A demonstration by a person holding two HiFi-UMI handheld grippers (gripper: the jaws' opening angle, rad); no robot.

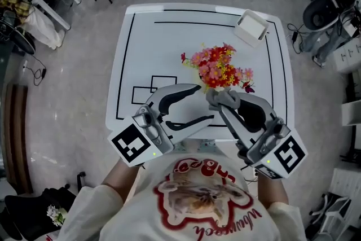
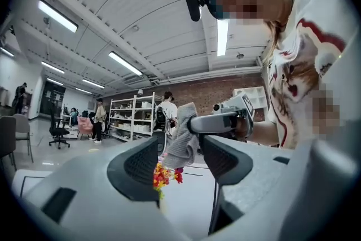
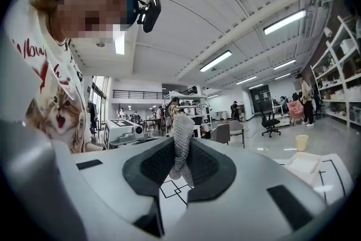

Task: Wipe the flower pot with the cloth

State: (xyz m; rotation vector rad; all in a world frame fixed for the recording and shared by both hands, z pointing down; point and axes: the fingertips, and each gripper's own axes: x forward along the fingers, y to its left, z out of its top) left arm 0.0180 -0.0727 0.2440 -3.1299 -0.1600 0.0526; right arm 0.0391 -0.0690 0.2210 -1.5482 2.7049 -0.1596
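My right gripper (image 3: 181,169) is clamped on the cloth (image 1: 224,97). In its own view the grey knitted fabric is pinched between the two pads, with a fold standing up above them and a tail hanging below. My left gripper (image 2: 179,150) has its jaws spread wide with nothing between the pads. Through the gap I see the cloth dangling from the other tool, and further out the flowers (image 2: 164,175). Both tools point roughly level and sit close together, tips nearly meeting over the near edge of the table (image 1: 141,53).

From the tips, in the head view, the bouquet of red, pink and yellow flowers stands just beyond at 12 o'clock, near the middle of the white table. The flower pot itself sits beneath those blooms. I can't make out its wall, since the blossoms, the cloth and my right jaws cover it from above. At about 1 o'clock from the flowers, near the far corner, lies a small white tray (image 1: 251,27). Black outline markings run across the tabletop at 9 to 10 o'clock from the bouquet.

As I judge it, the pickup is done: the cloth is off the table and firmly held, right beside the plant. No wiping shows yet. What's left is bringing the cloth down against the pot's side and rubbing around it, perhaps steadying the pot with my free left tool.
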